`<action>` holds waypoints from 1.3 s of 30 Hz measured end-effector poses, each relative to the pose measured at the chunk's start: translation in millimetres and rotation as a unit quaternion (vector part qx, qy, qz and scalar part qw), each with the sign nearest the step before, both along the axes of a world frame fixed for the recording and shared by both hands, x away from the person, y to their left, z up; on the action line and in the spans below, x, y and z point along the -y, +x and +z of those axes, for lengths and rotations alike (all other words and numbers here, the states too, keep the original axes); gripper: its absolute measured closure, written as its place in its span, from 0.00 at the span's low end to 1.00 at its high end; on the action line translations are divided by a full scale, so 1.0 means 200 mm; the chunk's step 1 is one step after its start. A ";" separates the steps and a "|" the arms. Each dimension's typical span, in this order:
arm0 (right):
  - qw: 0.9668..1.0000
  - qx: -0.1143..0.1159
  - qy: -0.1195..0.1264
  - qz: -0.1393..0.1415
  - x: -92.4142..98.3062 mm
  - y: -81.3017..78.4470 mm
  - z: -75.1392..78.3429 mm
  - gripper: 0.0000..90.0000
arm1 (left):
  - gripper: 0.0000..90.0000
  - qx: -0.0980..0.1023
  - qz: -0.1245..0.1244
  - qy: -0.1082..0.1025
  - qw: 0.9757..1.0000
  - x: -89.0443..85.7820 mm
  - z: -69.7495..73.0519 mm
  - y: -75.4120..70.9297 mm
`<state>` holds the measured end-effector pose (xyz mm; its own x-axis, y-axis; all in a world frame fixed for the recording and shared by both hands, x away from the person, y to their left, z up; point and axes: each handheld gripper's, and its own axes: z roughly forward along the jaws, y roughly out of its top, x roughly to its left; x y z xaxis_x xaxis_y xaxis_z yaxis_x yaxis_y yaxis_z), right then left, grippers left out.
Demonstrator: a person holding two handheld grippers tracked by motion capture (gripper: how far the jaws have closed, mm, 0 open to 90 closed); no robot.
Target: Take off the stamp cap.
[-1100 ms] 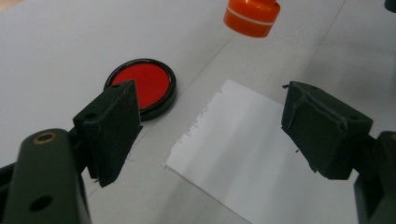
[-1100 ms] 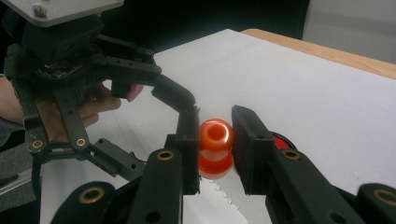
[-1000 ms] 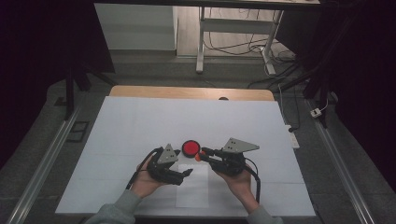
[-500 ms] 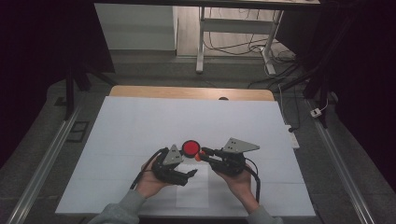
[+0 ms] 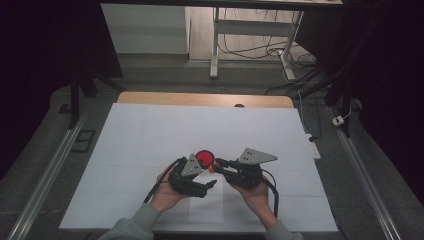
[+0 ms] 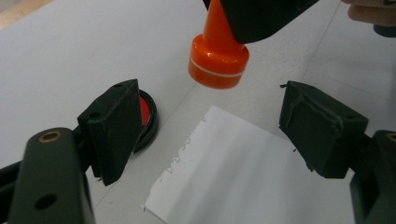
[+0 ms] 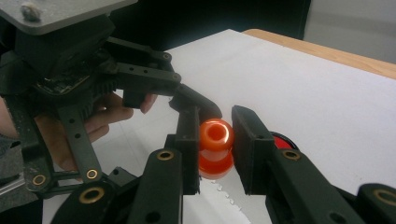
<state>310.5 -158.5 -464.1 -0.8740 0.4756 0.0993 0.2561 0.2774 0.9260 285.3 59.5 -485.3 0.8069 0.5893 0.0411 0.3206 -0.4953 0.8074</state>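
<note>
High view: a person's two hands meet near the front of the white table cover (image 5: 150,130), each with a gripper. The right gripper (image 5: 220,165) pinches a small orange stamp (image 5: 212,168) just beside a round red ink pad (image 5: 204,158), while the left gripper (image 5: 207,186) sits close beside it over a slip of white paper (image 5: 207,205). That closeness suggests the left one is there to steady the sheet while the stamp comes across

Left gripper view: its jaws stand wide apart with nothing between the pads, released, and have only crept slightly inward. They straddle the paper (image 6: 243,172), whose torn edge faces the ink pad (image 6: 147,116). The stamp (image 6: 218,51) hangs above, base down and clear of the sheet, likely so its face can be pressed flat

Right gripper view: the jaws are clenched on the stamp's narrow neck (image 7: 215,140), knob toward the camera, which leaves the wide base free to meet ink pad or paper
</note>
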 end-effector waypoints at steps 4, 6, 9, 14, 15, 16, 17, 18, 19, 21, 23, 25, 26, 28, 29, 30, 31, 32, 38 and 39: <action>1.000 -0.001 0.000 0.001 0.00 0.00 0.00 0.81 | 0.27 -0.002 0.000 0.000 1.000 0.00 -0.01 0.01; 1.000 0.000 -0.001 0.002 -0.01 0.00 0.00 0.81 | 0.28 -0.001 -0.002 0.000 1.000 0.01 -0.01 0.00; 1.000 0.000 -0.001 0.002 -0.01 0.00 -0.01 0.81 | 0.30 0.000 -0.003 0.000 1.000 0.01 -0.01 0.01; 1.000 -0.001 -0.001 0.002 -0.01 0.00 -0.01 0.81 | 0.34 -0.001 -0.002 0.000 1.000 0.02 -0.01 0.01; 1.000 -0.001 -0.001 0.003 -0.01 0.00 -0.01 0.81 | 0.35 -0.001 -0.002 0.000 1.000 0.02 -0.01 0.01; 1.000 -0.001 -0.002 0.003 -0.01 0.00 -0.01 0.81 | 0.37 0.000 -0.003 0.000 1.000 0.02 -0.02 0.01; 1.000 0.000 -0.002 0.004 -0.01 0.00 -0.01 0.81 | 0.38 0.001 -0.003 0.000 1.000 0.02 -0.02 0.01; 1.000 0.000 -0.002 0.004 -0.02 0.00 -0.01 0.81 | 0.39 0.001 -0.003 -0.001 1.000 0.02 -0.02 0.02; 1.000 -0.001 -0.003 0.005 -0.02 -0.01 -0.01 0.81 | 0.40 0.001 -0.003 -0.002 1.000 0.02 -0.02 0.02; 1.000 -0.002 -0.003 0.005 -0.02 -0.01 -0.01 0.81 | 0.42 0.003 -0.004 -0.003 1.000 0.02 -0.02 0.02; 1.000 -0.002 -0.004 0.005 -0.02 -0.01 -0.01 0.81 | 0.45 0.003 -0.005 -0.004 1.000 0.02 -0.02 0.02; 1.000 -0.002 -0.004 0.006 -0.02 -0.01 -0.01 0.81 | 0.47 0.003 -0.006 -0.003 1.000 0.02 -0.02 0.02; 1.000 -0.001 -0.004 0.006 -0.02 -0.01 -0.01 0.81 | 0.49 0.003 -0.008 -0.002 1.000 0.02 -0.02 0.02; 1.000 -0.002 -0.004 0.006 -0.02 -0.01 -0.02 0.81 | 0.51 0.004 -0.009 -0.003 1.000 0.02 -0.02 0.02; 1.000 -0.002 -0.004 0.006 -0.02 -0.01 -0.02 0.81 | 0.52 0.004 -0.010 -0.002 1.000 0.02 -0.02 0.02; 1.000 -0.002 -0.005 0.006 -0.02 -0.01 -0.02 0.81 | 0.53 0.005 -0.010 -0.002 1.000 0.02 -0.02 0.02; 1.000 -0.003 -0.005 0.006 -0.02 -0.01 -0.02 0.81 | 0.55 0.005 -0.010 -0.001 1.000 0.02 -0.02 0.02; 1.000 -0.003 -0.005 0.006 -0.02 -0.01 -0.02 0.81 | 0.56 0.004 -0.010 -0.002 1.000 0.03 -0.02 0.02; 1.000 -0.002 -0.005 0.007 -0.02 -0.01 -0.02 0.81 | 0.61 0.008 -0.014 0.002 1.000 0.03 -0.02 0.02; 1.000 -0.002 -0.005 0.006 -0.02 -0.01 -0.02 0.81 | 0.61 0.009 -0.014 0.003 1.000 0.03 -0.02 0.02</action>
<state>309.2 -154.3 -467.8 -0.8794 0.4658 0.0983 0.2563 0.2893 0.9223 288.6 53.3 -490.2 0.8224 0.5659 0.0587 0.2921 -0.5085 0.8100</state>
